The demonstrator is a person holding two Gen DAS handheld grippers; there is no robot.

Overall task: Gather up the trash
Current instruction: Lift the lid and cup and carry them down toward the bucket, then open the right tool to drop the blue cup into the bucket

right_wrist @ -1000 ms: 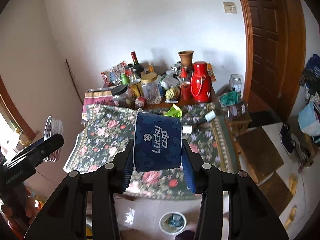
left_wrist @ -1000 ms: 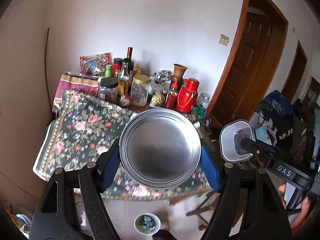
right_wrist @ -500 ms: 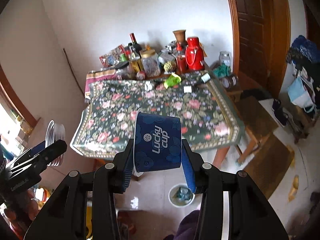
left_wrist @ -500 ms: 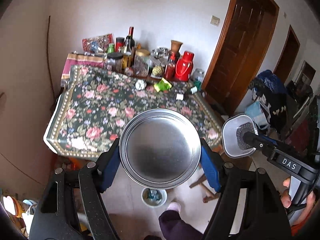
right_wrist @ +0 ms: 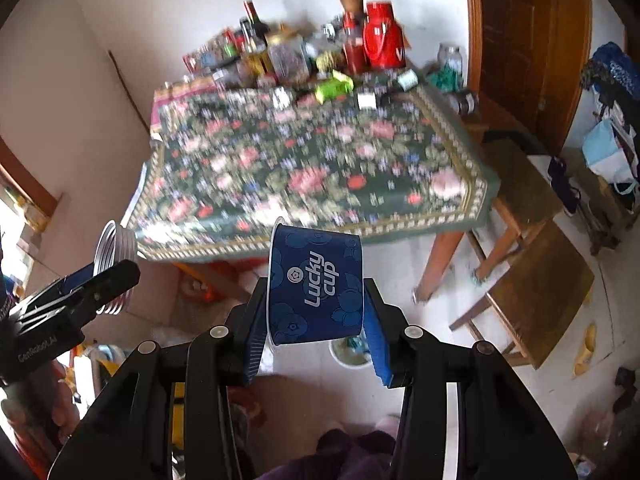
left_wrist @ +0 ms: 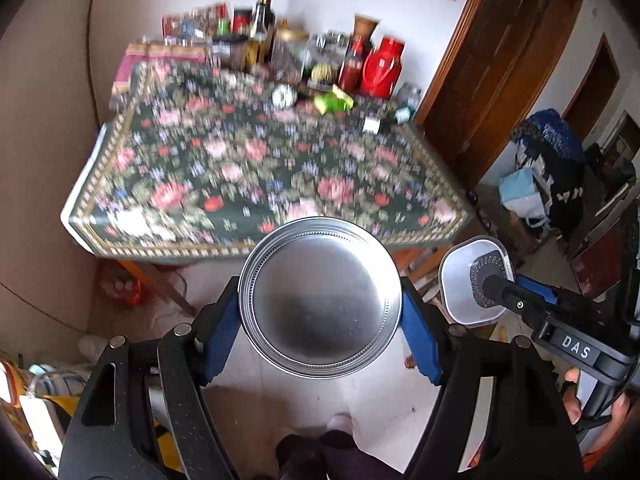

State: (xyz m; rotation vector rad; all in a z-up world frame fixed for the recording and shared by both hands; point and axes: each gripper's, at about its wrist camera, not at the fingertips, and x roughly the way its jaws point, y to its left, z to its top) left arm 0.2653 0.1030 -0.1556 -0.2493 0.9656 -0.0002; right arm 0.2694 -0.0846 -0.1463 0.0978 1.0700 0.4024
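Observation:
My left gripper is shut on a silver metal can, its round bottom facing the camera. My right gripper is shut on a blue "Lucky Cup" paper cup, held on its side. Both are held above the floor in front of the flowered table. The cup's white open end shows in the left wrist view, the can in the right wrist view. A small white bin with trash stands on the floor, partly hidden behind the cup. A green wrapper and small white items lie at the table's back.
Bottles, jars and a red thermos crowd the table's back edge. Wooden stools stand right of the table, near a brown door. Bags and clutter lie on the floor at the left. My legs show at the bottom.
Both grippers have pulled back and up from the table, still holding the can and the cup. The table now lies farther off and the floor and bin have come into view.

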